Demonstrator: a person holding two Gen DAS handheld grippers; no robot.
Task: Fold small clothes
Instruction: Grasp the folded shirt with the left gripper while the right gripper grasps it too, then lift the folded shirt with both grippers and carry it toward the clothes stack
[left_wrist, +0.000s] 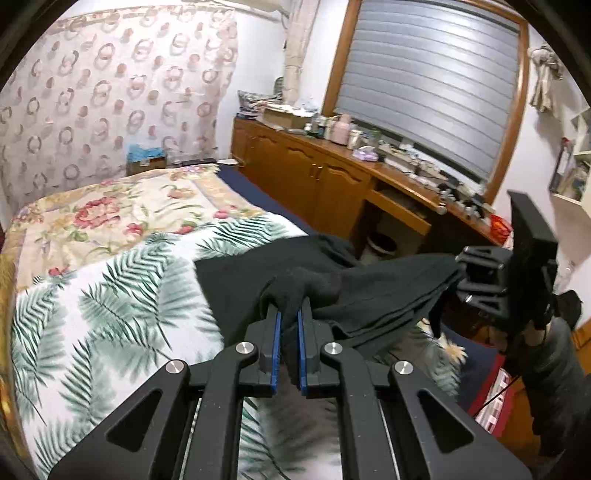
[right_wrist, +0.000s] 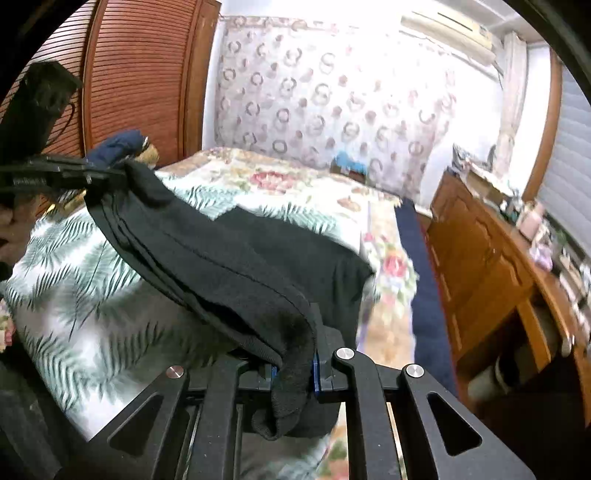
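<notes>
Above a bed (left_wrist: 110, 295) spread with a fern-print quilt, beside a wooden cabinet (left_wrist: 314, 177) — each hand-held gripper, left (left_wrist: 290, 314) and right (right_wrist: 295, 354), clamps a soft black garment (left_wrist: 369, 288).

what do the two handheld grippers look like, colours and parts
Both are matte black linkage frames with triangular cut-outs and round silver pivot pins. The left gripper has blue pads lining its two fingers; the right gripper shows the same blue edging. A thin black cable trails below the right unit.
</notes>
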